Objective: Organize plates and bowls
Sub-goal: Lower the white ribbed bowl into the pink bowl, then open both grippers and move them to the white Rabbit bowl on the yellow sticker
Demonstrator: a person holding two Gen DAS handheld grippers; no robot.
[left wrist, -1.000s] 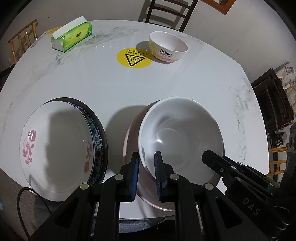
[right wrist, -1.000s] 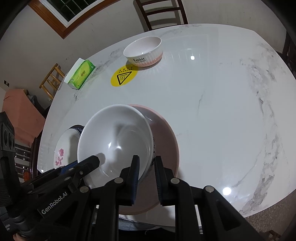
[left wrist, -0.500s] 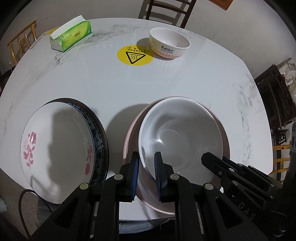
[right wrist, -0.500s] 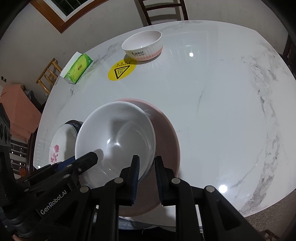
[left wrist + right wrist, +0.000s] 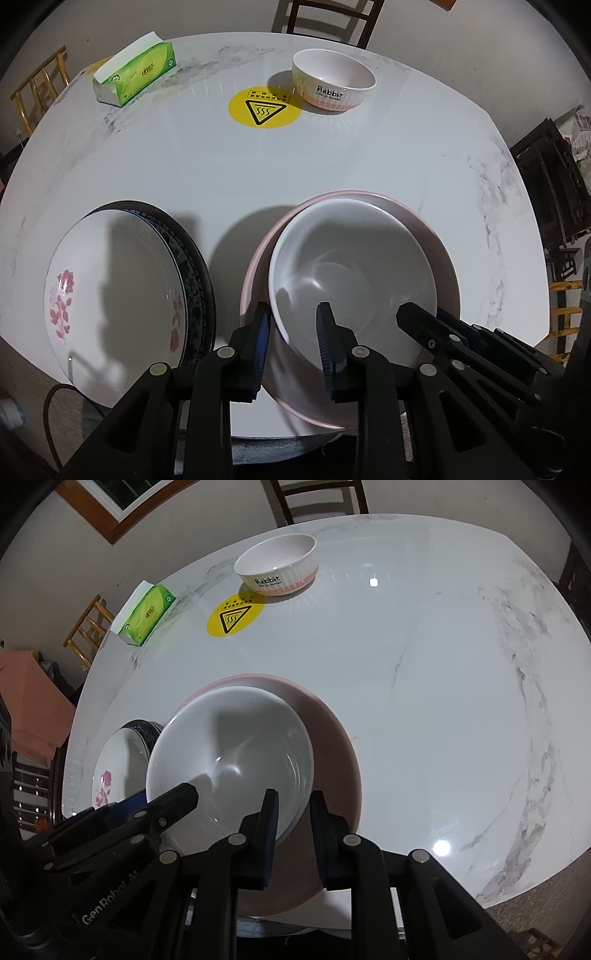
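Observation:
A white bowl (image 5: pixel 351 266) sits inside a wide pink bowl (image 5: pixel 439 251) near the table's front edge; both also show in the right wrist view, white (image 5: pixel 236 753) and pink (image 5: pixel 332 746). My left gripper (image 5: pixel 293 325) is open, its jaws straddling the white bowl's near-left rim. My right gripper (image 5: pixel 293 812) is open, its jaws straddling the bowl's near-right rim. A flowered white plate (image 5: pixel 110 288) lies on a dark patterned plate (image 5: pixel 195 266) at the left. A small "Rabbit" bowl (image 5: pixel 332 85) stands at the far side.
A green tissue box (image 5: pixel 136 74) lies at the far left. A yellow warning sticker (image 5: pixel 264 107) is on the white marble table (image 5: pixel 369 155). Wooden chairs (image 5: pixel 325 18) stand behind the table.
Both grippers have opened and let go of the white bowl's rim. The white bowl now rests lower inside the pink bowl.

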